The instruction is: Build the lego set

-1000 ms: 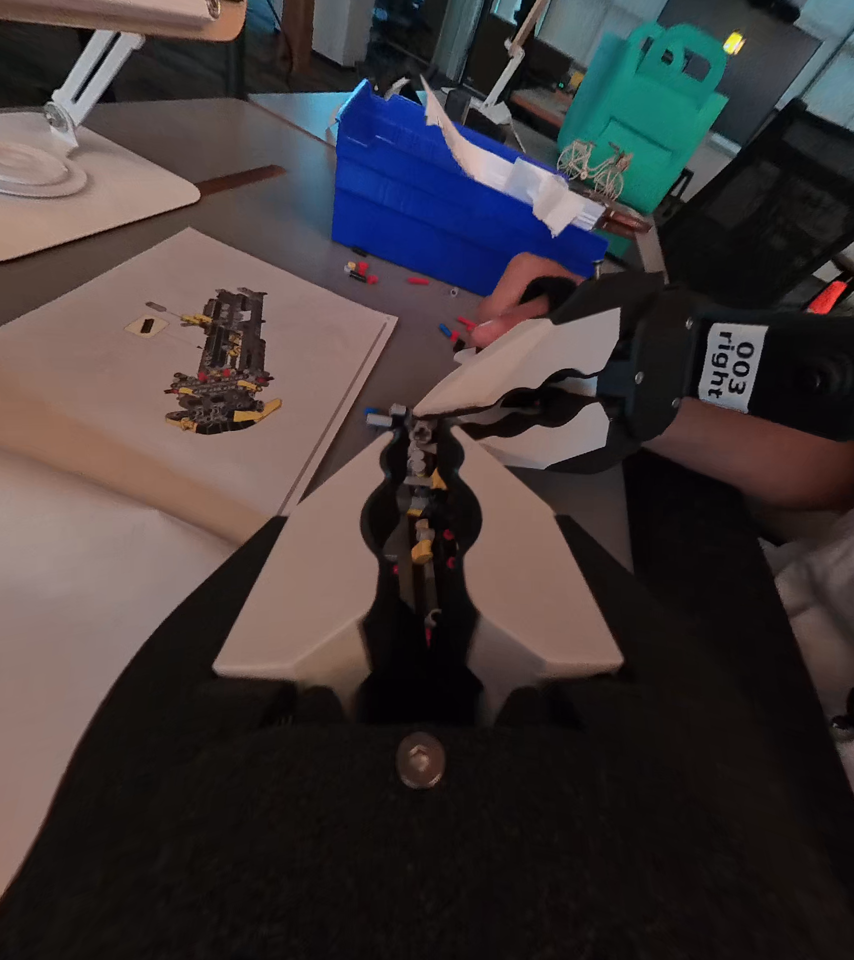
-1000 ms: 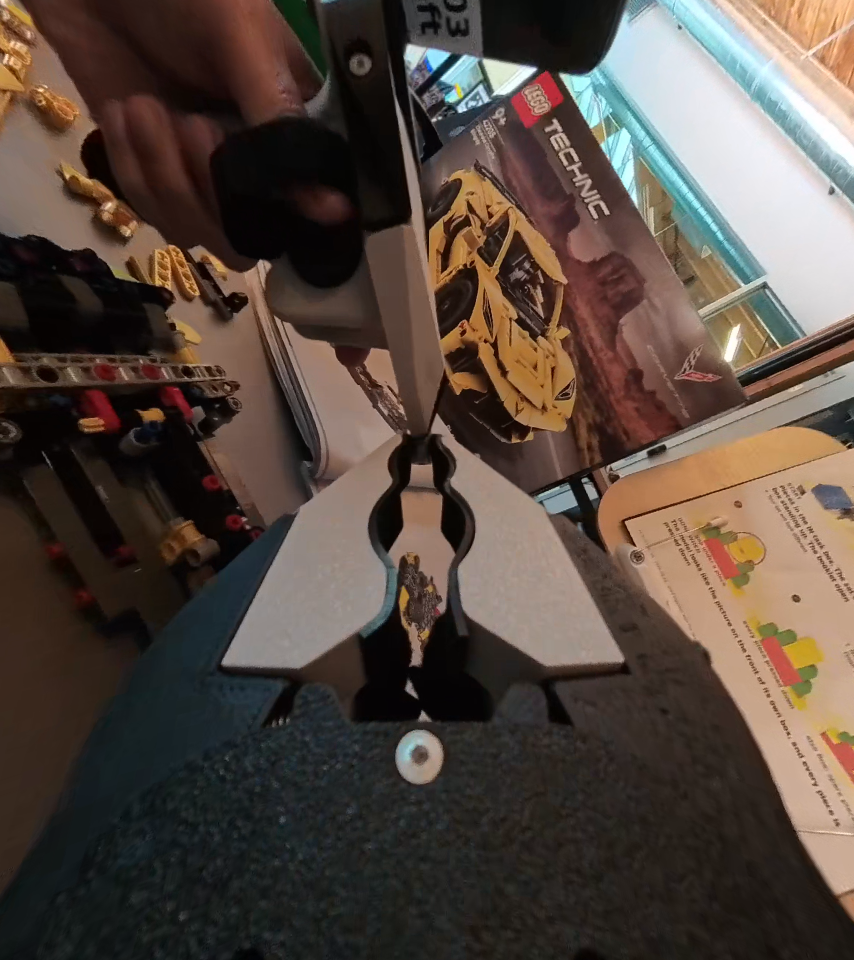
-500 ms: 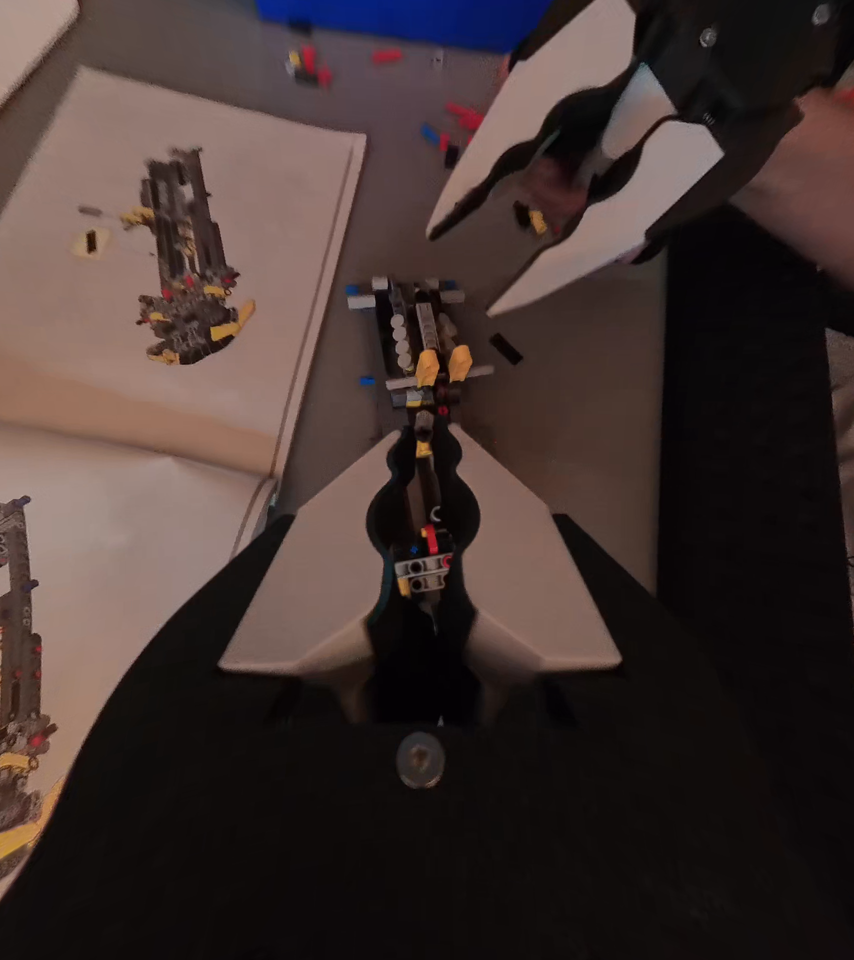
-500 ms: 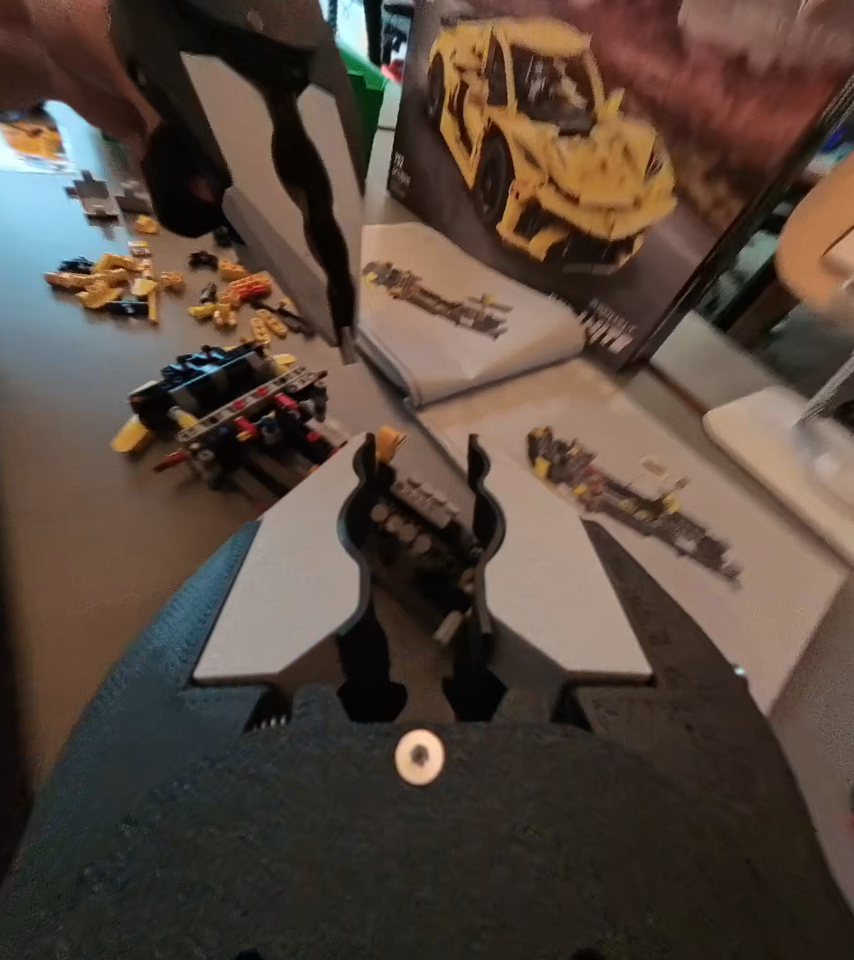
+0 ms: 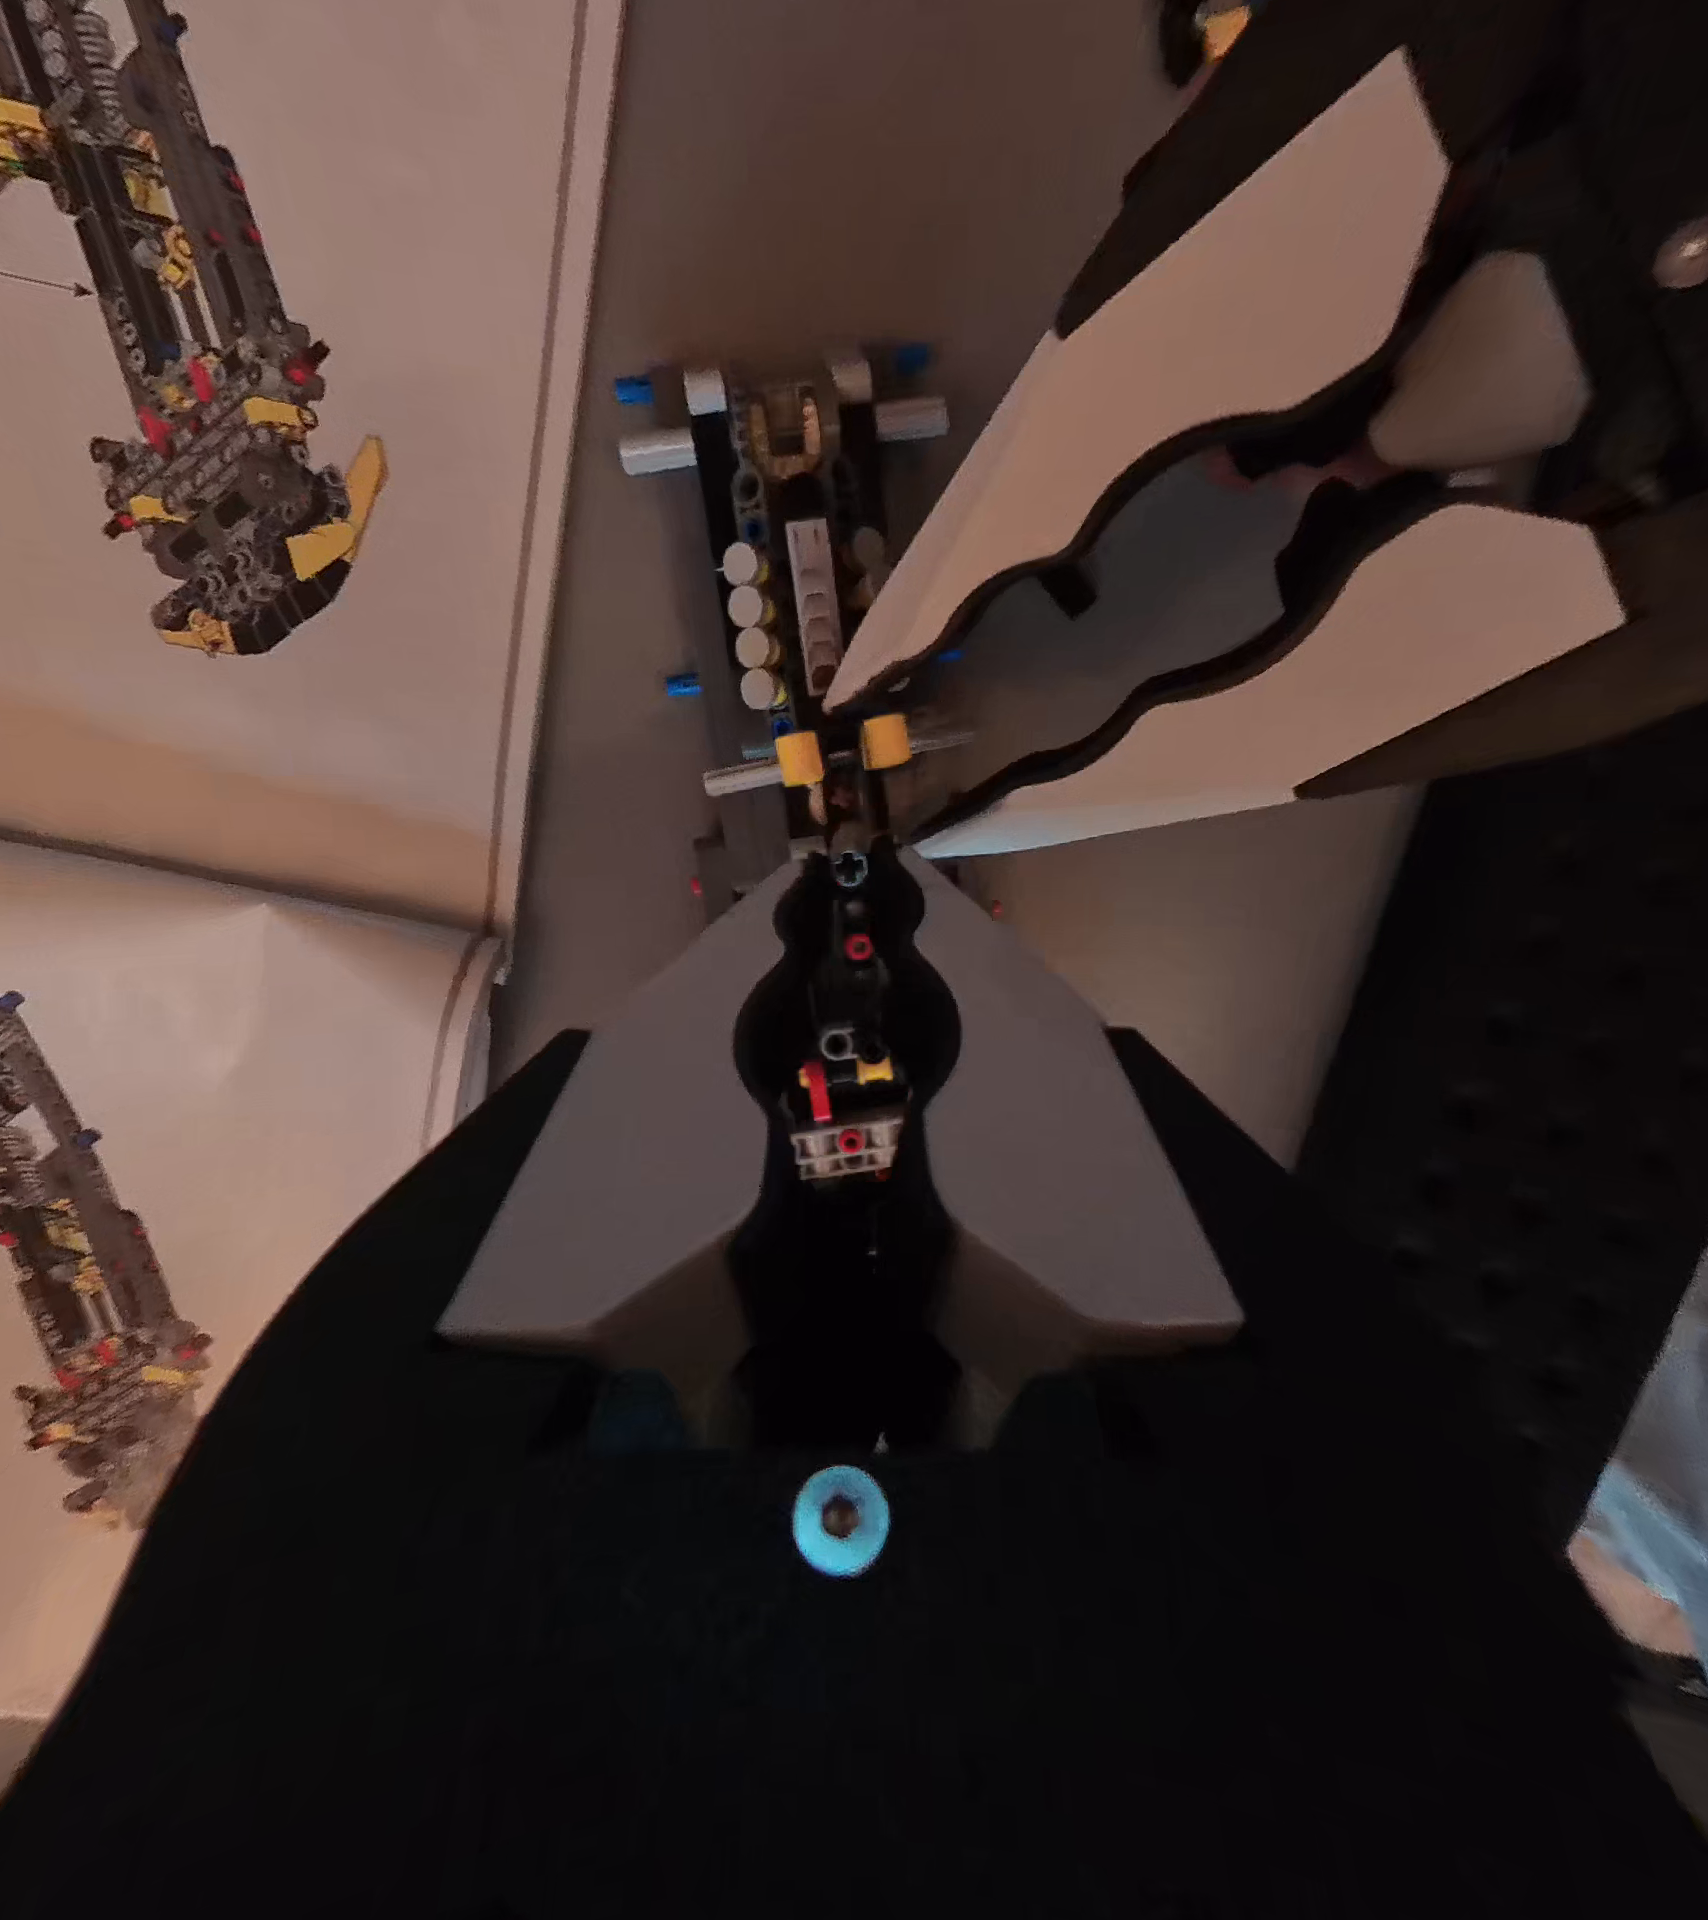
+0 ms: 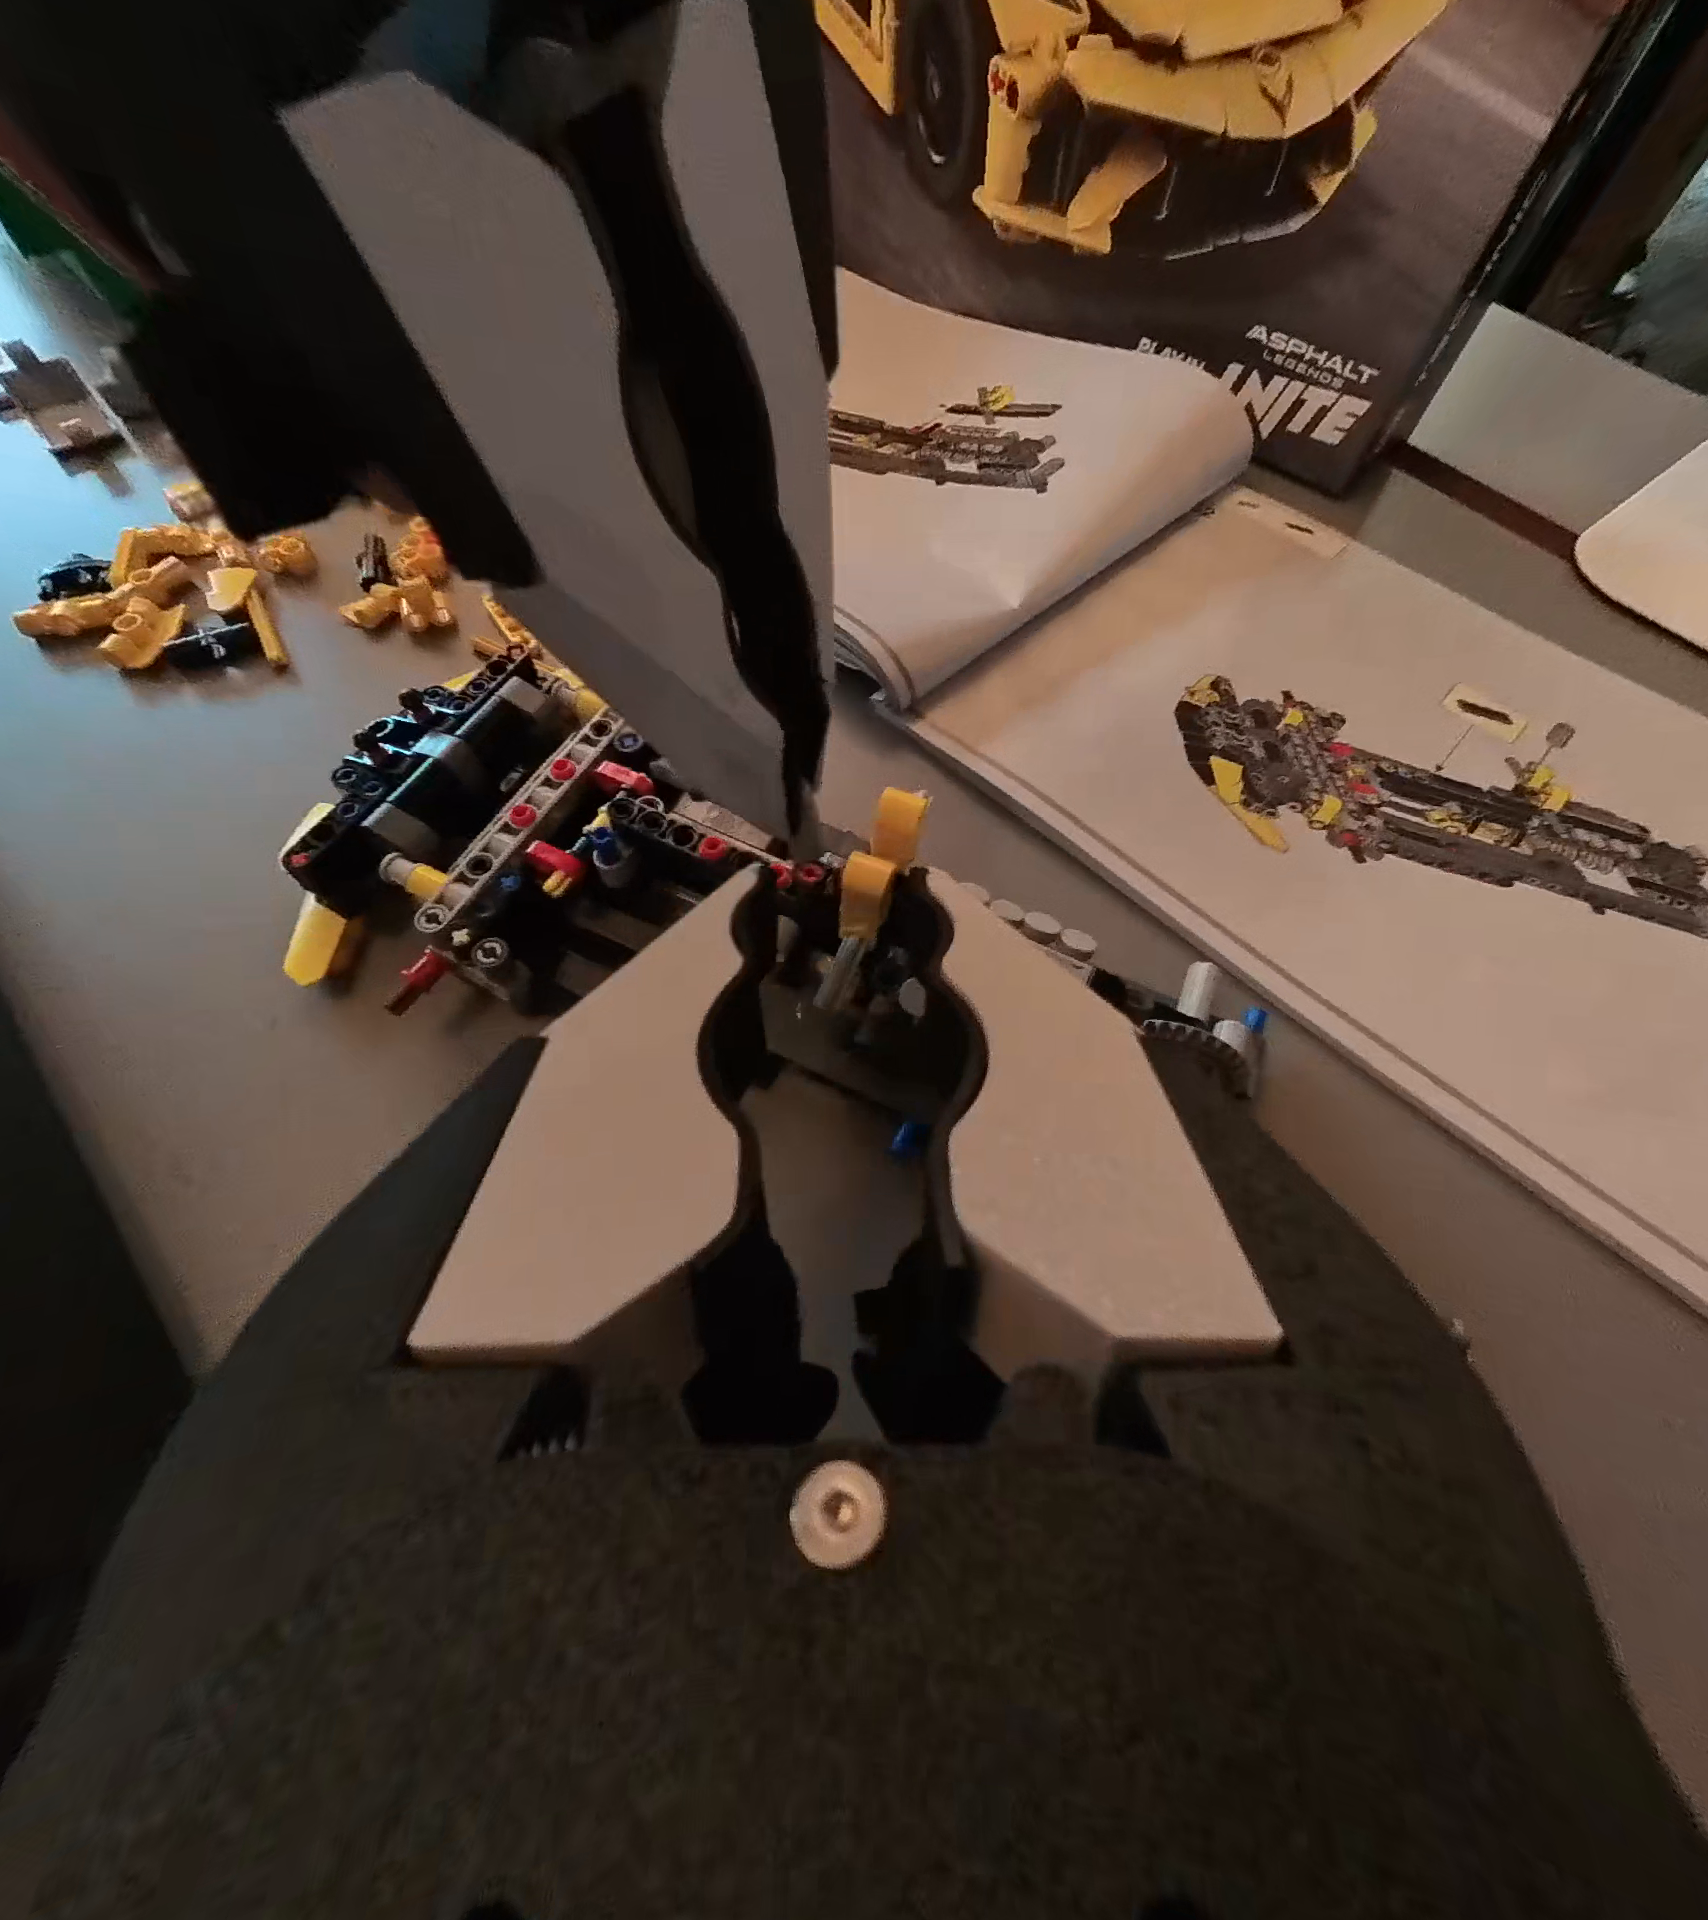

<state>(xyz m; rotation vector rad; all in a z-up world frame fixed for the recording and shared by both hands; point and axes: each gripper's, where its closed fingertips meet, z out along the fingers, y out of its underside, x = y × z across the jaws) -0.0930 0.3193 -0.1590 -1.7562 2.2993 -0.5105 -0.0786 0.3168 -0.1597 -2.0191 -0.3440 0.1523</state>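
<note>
- Jaws of the left gripper (image 5: 848, 868) sit nearly together, seemingly clamped on the chassis (image 5: 798, 582) near its end.
- Right gripper (image 6: 845, 883) is apart, straddling the yellow pieces (image 6: 876, 878).
- Chassis lies on the table (image 6: 154, 935) beside the manual (image 6: 1452, 935).
- Step: steadying the build; next, the right closes carefully.

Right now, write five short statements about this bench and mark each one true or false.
1. The right gripper is open, its fingers astride the lego chassis. True.
2. The instruction booklet is closed. False: it lies open beside the chassis.
3. Loose yellow pieces lie on the table. True.
4. The box lies flat under the chassis. False: it stands behind the booklet.
5. The left gripper is wide open. False: its fingers are closed together, tips at the chassis.
</note>
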